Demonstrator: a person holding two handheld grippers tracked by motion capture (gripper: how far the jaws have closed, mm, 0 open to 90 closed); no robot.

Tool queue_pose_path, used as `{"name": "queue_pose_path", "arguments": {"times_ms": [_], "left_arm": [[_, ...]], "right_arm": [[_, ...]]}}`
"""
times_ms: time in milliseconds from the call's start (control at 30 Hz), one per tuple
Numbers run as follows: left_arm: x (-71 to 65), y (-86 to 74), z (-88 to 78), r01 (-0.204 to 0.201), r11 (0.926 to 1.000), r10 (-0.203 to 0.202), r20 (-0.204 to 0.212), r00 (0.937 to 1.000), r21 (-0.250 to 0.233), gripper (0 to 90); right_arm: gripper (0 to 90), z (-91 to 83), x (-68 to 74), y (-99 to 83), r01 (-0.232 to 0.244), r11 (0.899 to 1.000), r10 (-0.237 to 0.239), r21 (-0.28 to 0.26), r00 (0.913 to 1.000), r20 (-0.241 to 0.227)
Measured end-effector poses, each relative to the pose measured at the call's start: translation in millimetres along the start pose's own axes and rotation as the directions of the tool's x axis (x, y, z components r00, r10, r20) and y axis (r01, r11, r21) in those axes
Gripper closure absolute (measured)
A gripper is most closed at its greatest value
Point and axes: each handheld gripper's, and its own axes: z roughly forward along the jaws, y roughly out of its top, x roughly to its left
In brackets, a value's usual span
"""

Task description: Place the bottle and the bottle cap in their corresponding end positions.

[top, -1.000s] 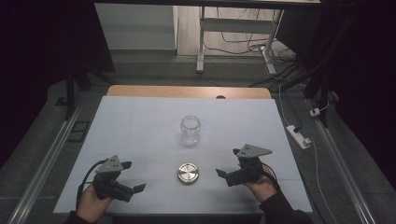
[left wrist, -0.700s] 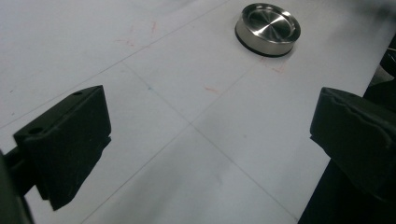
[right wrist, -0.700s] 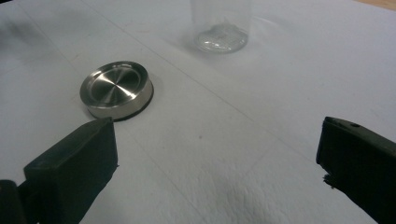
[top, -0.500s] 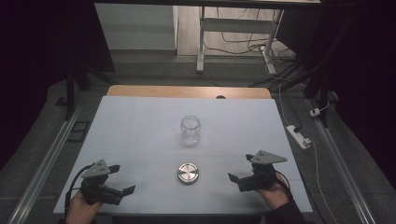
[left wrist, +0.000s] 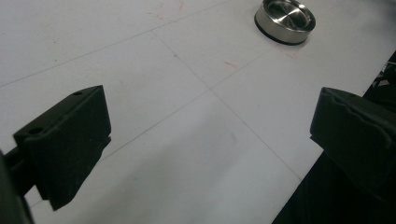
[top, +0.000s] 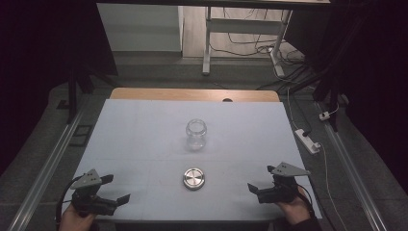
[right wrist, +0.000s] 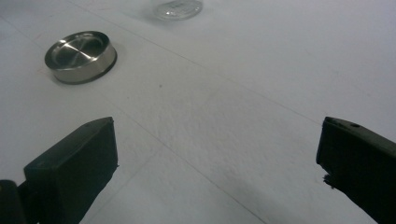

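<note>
Both our grippers gape wide, holding nothing: left gripper (top: 115, 188), right gripper (top: 255, 189) flank the metal lid (top: 194, 178), glass jar (top: 196, 134) beyond.

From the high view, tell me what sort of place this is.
Probably a lab or workshop set up for recording tabletop handling. A white-covered table holds just a glass jar and a metal lid, cables trail over the floor past a desk frame, and the surroundings are dark.
</note>
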Motion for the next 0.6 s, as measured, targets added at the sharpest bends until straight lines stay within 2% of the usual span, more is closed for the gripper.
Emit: {"name": "queue_pose_path", "arguments": {"times_ms": [167, 600], "left_arm": [[2.0, -5.1, -4.5, 0.016, 0.9999, -0.016, -0.014, 0.9998, -0.006, 0.0], [5.2, -17.9, -12.4, 0.048, 0.9988, -0.047, -0.056, 0.9973, 0.007, 0.0]], "right_arm": [[0.0, -7.4, -4.8, -7.7, -0.030, 1.000, 0.030, 0.005, 0.9994, 0.020], [0.0, -18.1, -7.7, -19.9, -0.055, 0.998, 0.054, 0.022, 0.9969, 0.058]]}}
